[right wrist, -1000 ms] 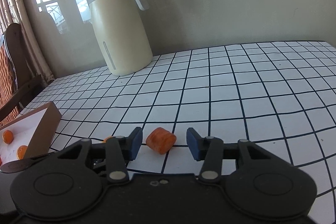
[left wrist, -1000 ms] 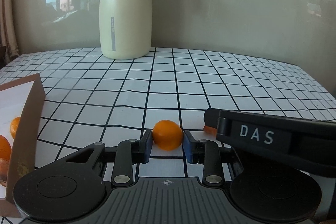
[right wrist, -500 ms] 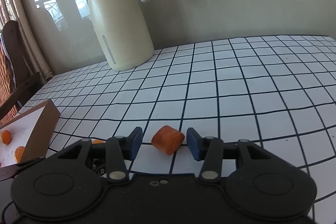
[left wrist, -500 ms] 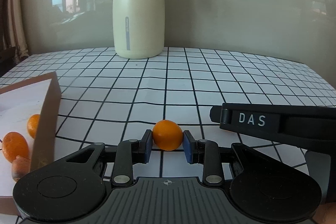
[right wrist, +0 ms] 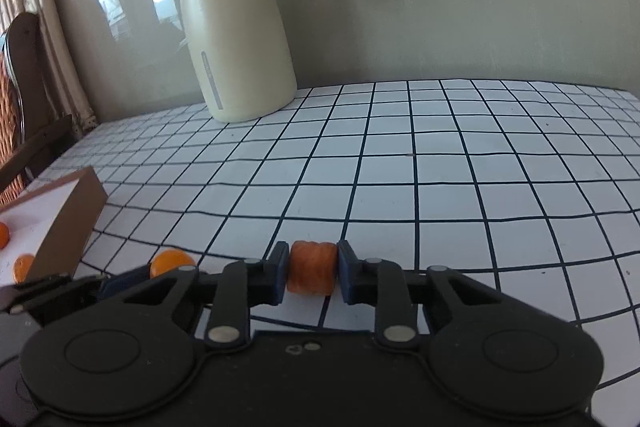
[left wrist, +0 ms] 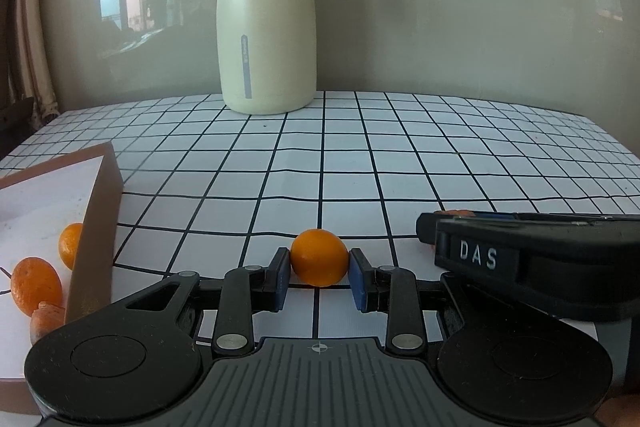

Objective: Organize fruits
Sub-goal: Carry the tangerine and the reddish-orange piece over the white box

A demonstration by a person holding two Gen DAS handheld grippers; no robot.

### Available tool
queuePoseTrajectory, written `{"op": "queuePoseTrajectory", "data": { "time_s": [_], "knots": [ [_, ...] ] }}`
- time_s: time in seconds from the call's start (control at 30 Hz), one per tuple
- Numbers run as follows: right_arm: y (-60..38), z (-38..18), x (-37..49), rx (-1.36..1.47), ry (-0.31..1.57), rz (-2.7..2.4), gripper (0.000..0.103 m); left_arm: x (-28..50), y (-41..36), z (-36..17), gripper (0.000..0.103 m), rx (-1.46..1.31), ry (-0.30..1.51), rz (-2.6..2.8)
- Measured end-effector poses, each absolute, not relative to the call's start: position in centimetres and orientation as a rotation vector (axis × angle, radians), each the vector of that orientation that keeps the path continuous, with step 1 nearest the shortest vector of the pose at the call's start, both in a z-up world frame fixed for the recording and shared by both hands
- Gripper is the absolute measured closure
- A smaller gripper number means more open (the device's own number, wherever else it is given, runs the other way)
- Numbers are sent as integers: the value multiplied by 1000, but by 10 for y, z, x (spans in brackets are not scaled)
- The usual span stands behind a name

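While the left gripper [left wrist: 319, 279] clamps an orange [left wrist: 319, 257] and the right gripper [right wrist: 313, 277] pinches a carrot chunk [right wrist: 312, 272], the box [left wrist: 96, 227] lies to their left, nearer the left hand.

At lower centre the right gripper [right wrist: 313, 274] clamps a carrot chunk [right wrist: 312, 272] over the checked tablecloth [right wrist: 440, 163] (a cream jug [right wrist: 236, 39] stands upper left).

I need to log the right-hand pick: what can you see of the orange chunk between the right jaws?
The carrot-like chunk is a short, stubby cylinder, matte orange with faint ridges around it. It lies on its side, flat ends facing the right gripper's blue pads, which press on both ends. Its underside is by the checked tablecloth; contact is unclear.
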State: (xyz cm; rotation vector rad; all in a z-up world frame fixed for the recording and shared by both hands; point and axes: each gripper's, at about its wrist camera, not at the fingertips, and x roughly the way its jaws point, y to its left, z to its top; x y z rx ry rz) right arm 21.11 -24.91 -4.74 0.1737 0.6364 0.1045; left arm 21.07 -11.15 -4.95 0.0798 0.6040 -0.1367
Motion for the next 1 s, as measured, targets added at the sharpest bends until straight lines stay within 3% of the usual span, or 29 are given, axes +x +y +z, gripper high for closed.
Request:
{"op": "queuePoseTrajectory", "data": {
  "time_s": [1.0],
  "knots": [
    [-253, -19, 152, 169, 589, 239, 88, 151, -81, -24, 72, 84, 530, -175]
  ]
}}
